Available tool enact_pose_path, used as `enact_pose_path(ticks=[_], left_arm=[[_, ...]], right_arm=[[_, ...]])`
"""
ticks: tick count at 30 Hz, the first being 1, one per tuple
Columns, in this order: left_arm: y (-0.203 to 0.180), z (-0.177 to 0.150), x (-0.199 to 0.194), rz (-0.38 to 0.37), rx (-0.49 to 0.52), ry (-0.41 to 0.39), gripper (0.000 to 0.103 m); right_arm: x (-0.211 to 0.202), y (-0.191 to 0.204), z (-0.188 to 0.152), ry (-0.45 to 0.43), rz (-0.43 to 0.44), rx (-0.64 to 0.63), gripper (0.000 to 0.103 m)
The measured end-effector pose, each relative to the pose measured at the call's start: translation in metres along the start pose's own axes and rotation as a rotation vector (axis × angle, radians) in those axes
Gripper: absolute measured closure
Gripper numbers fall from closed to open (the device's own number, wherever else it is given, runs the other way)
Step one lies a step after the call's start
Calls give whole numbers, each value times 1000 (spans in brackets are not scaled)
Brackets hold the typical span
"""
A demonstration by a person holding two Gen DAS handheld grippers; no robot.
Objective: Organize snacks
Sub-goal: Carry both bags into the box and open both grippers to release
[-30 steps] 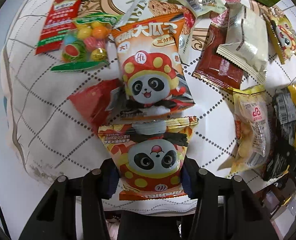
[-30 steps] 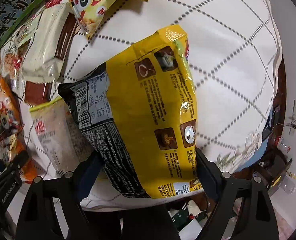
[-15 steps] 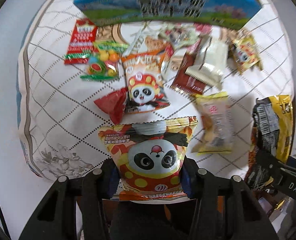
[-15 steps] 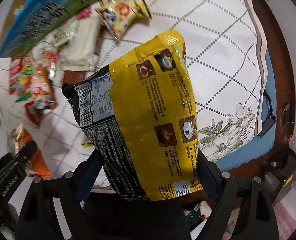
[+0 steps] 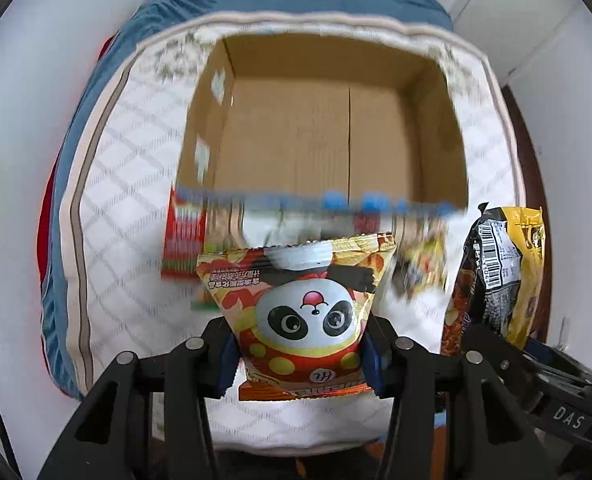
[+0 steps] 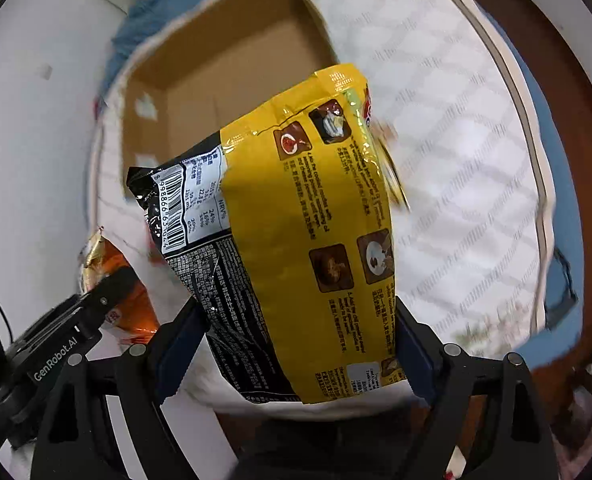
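Observation:
My left gripper (image 5: 297,354) is shut on an orange panda snack bag (image 5: 301,312) and holds it in the air in front of an open cardboard box (image 5: 327,136). My right gripper (image 6: 296,344) is shut on a large yellow-and-black noodle packet (image 6: 296,232), also raised; the packet shows at the right of the left wrist view (image 5: 499,272). The box shows behind the packet in the right wrist view (image 6: 224,76). Its inside looks bare. Blurred snack packets (image 5: 184,236) lie on the quilt before the box's near wall.
The box stands on a white quilted bed cover (image 5: 128,184) with a blue edge (image 5: 96,80). White walls rise on both sides. A dark wooden floor strip (image 6: 567,80) runs right of the bed. The left gripper's body (image 6: 56,348) shows at the lower left.
Both grippers have risen and tilted up toward the box with their bags held. The spread of snacks has dropped out of view and the box's open inside has come into view.

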State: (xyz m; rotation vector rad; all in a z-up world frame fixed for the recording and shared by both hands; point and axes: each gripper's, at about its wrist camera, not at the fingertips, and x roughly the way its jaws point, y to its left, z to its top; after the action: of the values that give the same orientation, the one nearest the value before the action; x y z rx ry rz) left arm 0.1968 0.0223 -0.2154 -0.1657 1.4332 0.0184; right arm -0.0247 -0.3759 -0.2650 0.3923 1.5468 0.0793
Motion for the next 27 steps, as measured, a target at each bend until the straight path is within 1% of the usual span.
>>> enact_pose_path(ticks=[1, 2, 3, 4, 5, 8, 11, 13, 14, 15, 16, 17, 18, 19, 20, 21, 23, 27], left_arm=[[2, 17, -1, -2, -6, -12, 57], [4, 38, -2, 6, -5, -28, 57], [5, 51, -1, 11, 2, -31, 57], [8, 72, 3, 14, -5, -36, 57], [11, 87, 7, 11, -7, -38, 57], [18, 134, 30, -2, -19, -14, 57], [26, 175, 66, -33, -31, 38, 57], [28, 193, 87, -48, -41, 75, 57], [29, 198, 93, -59, -45, 90, 57], [29, 204, 101, -68, -43, 105, 57], [29, 210, 110, -78, -45, 118, 57], [29, 217, 119, -92, -45, 131, 57], [28, 220, 126, -105, -40, 144, 57], [28, 224, 133, -111, -37, 157, 57], [28, 227, 140, -113, -36, 167, 57], [27, 230, 145, -114, -32, 173, 57], [26, 235, 156, -107, -18, 183, 57], [25, 244, 174, -90, 4, 192, 57]], right_arm=[[-5, -2, 11, -20, 9, 2, 13], [-11, 4, 21, -36, 13, 4, 13], [-14, 3, 33, -54, 14, 8, 13], [-15, 10, 45, -65, 15, 13, 13], [-15, 9, 54, -72, 14, 18, 13], [-10, 14, 87, -85, 1, 31, 13], [1, 25, 110, -89, -42, 25, 13], [10, 29, 119, -81, -65, 27, 13], [4, 42, 131, -71, -71, 31, 13], [9, 37, 134, -60, -79, 35, 13], [15, 42, 140, -53, -84, 38, 13], [12, 32, 146, -45, -91, 38, 13], [17, 33, 151, -39, -105, 33, 13], [23, 36, 163, -35, -120, 30, 13], [26, 41, 174, -30, -132, 28, 13], [28, 45, 177, -22, -145, 25, 13], [38, 39, 191, -3, -160, 31, 13], [53, 32, 202, 15, -192, 22, 13]])
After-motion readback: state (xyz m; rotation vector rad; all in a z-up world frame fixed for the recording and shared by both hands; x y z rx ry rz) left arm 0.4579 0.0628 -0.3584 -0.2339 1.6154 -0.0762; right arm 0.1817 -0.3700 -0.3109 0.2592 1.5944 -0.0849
